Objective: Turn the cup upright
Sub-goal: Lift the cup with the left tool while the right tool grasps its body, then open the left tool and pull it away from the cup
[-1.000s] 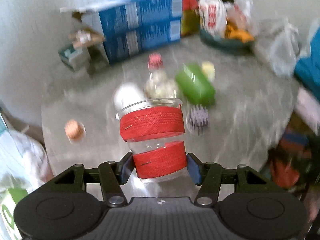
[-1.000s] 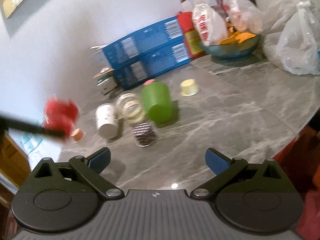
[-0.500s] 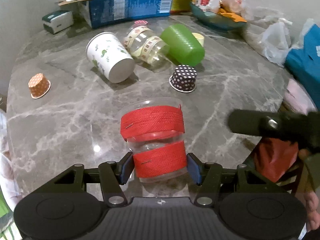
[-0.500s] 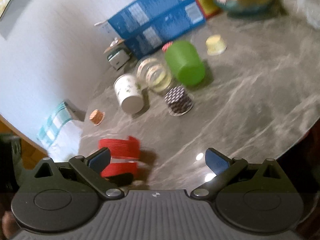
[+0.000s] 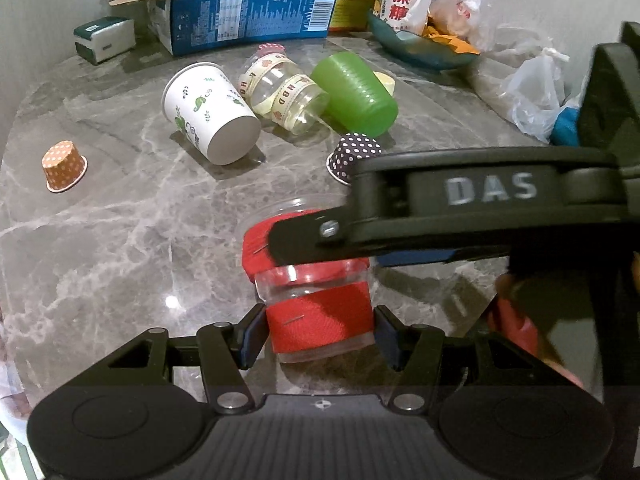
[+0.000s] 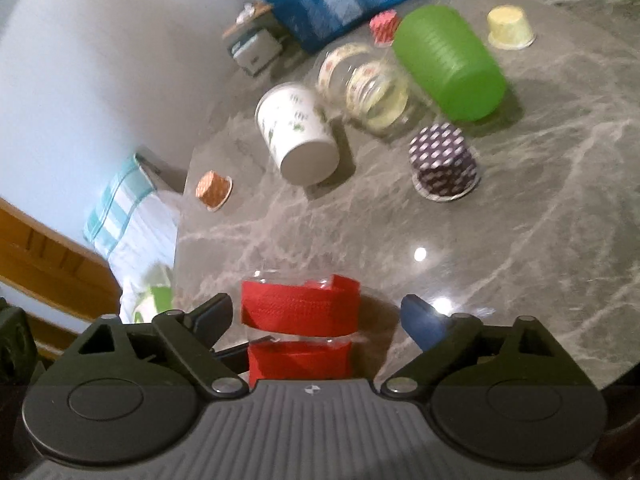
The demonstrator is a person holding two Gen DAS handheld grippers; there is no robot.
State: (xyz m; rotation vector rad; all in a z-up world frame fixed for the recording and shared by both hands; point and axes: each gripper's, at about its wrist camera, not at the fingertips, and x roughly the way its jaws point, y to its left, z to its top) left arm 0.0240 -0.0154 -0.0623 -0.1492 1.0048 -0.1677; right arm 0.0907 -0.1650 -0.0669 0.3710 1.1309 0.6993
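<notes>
Left gripper (image 5: 320, 334): jaws clamped on the lower red band of the clear cup (image 5: 316, 308), low centre of the left wrist view. Cup stands mouth up, base looks to be on the grey marble tabletop (image 5: 120, 248), though contact is hard to confirm. Two red fabric bands around it, clear strip between.

Right gripper (image 6: 316, 320): jaws spread wide, cup (image 6: 300, 320) sits between them at the upper band, a gap on each side, no contact visible. In the left wrist view the right gripper's arm (image 5: 460, 208) crosses from the right edge and covers part of the cup's top band.

Upper half of the left view, all on the tabletop:
- white paper cup (image 5: 212, 114) on its side, base toward camera
- clear ribbon-wrapped cup (image 5: 280, 94) on its side, just beside it
- green cup (image 5: 354, 92) on its side, touching the clear one
- dotted dark cupcake liner (image 5: 352, 154) upside down, centre
- orange dotted liner (image 5: 64, 166) upside down, left edge
- blue boxes (image 5: 248, 4) along the back wall
</notes>
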